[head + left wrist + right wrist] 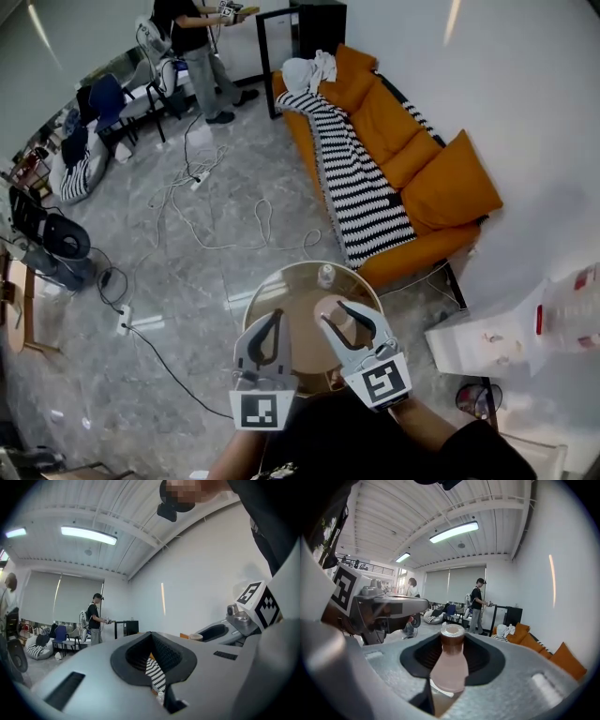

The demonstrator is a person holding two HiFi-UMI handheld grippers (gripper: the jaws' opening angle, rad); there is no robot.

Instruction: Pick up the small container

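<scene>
A small pale-pink container with a brown neck and light cap stands upright between the pads of my right gripper, which is shut on it. In the head view that container is over the round glass-topped table. My left gripper hovers beside it on the left over the table's near edge, with its jaws together and nothing in them. A second small clear container with a white cap stands at the table's far edge. It also shows through the narrow slit of the left gripper as a small bottle.
An orange sofa with a black-and-white striped blanket runs behind the table. White cables lie on the grey floor to the left. A white box stands at the right. A person stands far back.
</scene>
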